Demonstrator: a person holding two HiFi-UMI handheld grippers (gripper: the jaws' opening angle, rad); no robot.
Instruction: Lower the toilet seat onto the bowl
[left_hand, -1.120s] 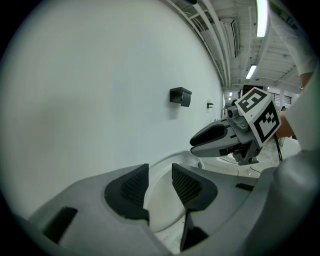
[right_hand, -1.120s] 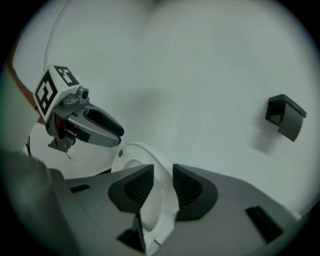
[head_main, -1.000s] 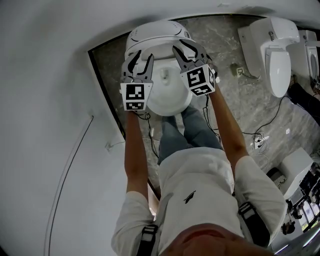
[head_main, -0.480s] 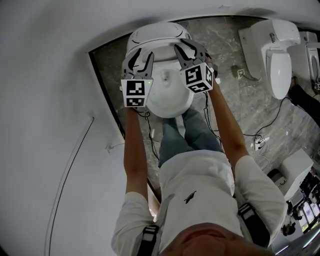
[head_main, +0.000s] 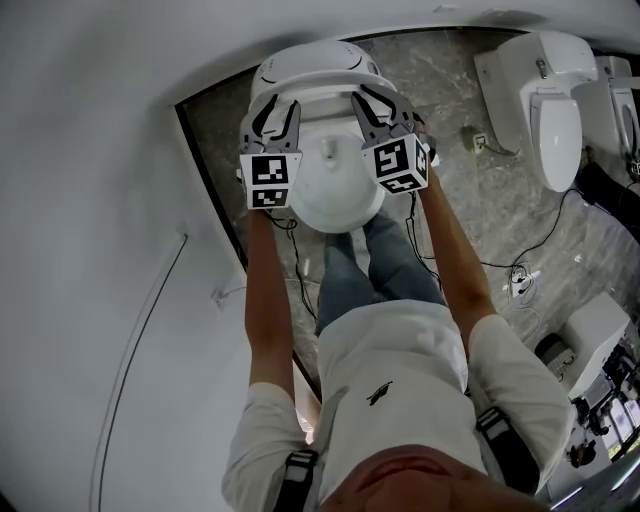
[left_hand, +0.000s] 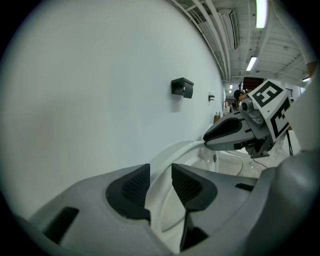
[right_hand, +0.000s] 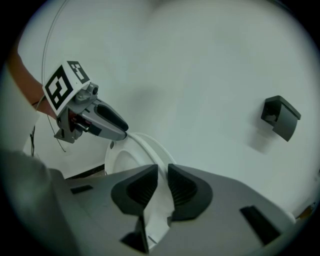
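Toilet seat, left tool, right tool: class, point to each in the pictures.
seat (right_hand: 149, 145): right gripper view, white rim.
left tool (left_hand: 160, 170): left gripper view, midway between fingertips.
right tool (right_hand: 162, 168): right gripper view, midway between fingertips.

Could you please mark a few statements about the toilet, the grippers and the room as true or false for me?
1. The left gripper is empty. False: its jaws clamp the seat.
2. The right gripper grips the seat too. True.
3. The seat lies flat on the bowl. False: it stands raised.
4. A second toilet stands nearby. True.
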